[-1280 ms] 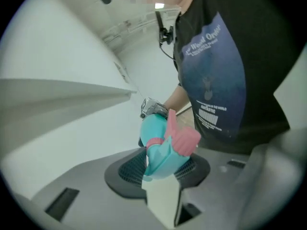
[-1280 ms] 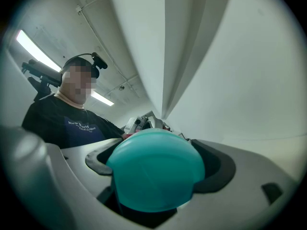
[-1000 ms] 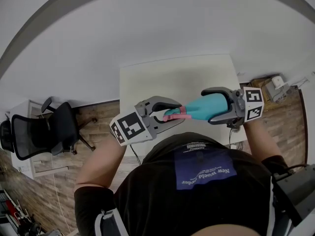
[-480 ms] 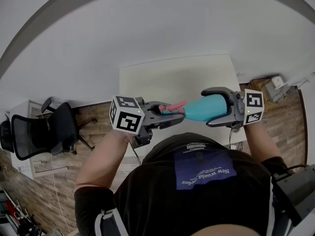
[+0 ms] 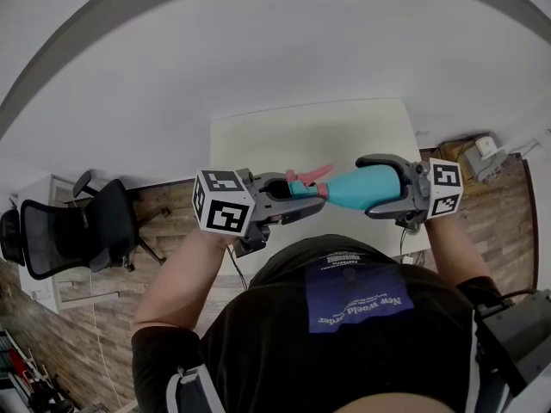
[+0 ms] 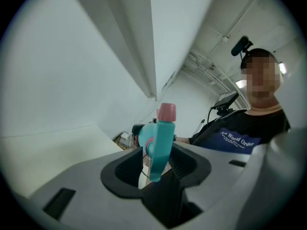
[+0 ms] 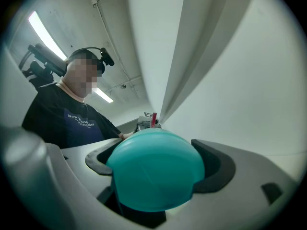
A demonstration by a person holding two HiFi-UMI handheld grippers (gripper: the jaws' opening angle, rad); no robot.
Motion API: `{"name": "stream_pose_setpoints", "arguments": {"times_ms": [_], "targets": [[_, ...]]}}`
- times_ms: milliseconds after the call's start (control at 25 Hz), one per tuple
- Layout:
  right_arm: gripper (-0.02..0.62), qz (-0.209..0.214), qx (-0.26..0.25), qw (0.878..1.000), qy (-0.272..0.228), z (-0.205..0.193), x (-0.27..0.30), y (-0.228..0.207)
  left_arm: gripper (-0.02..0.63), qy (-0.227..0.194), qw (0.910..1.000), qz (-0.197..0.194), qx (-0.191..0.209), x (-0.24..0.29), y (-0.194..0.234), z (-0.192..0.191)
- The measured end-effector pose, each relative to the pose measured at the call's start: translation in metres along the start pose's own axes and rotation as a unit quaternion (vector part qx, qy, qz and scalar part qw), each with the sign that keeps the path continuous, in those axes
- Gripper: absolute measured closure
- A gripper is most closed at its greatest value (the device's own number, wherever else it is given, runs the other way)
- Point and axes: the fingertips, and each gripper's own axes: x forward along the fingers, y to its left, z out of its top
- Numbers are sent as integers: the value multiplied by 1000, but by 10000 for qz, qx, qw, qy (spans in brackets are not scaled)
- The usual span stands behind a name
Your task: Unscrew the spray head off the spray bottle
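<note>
Your spray bottle: teal. Spray head: teal, pink tip. Your left gripper, right gripper: grey shells, black pads, black-and-white square markers on cubes. Table at 12 o'clock: off-white. Floor at 9 o'clock: brown wood grain; chair black. Your shirt: black, blue patch.

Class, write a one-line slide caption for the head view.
Seen from above, the right gripper holds a teal spray bottle sideways while the left gripper clamps its spray head.

Left gripper rolling about its own line, marker cube turning over. Spray head turning with it, pink trigger swinging upward.
</note>
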Motion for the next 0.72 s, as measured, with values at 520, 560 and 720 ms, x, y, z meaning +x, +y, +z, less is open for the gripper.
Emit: {"name": "stream_pose_setpoints", "arguments": {"times_ms": [520, 560, 720], "targets": [[156, -72, 299, 9989, -349, 15, -15, -14, 381, -241, 9421, 1220, 3115, -20, -1, 25], [156, -72, 291, 9990, -343, 15, -15, -14, 382, -226, 9341, 1297, 3317, -20, -2, 25], [156, -40, 253, 9991, -346, 15, -15, -12, 380, -65, 9048, 1468, 3998, -21, -4, 21]]}}
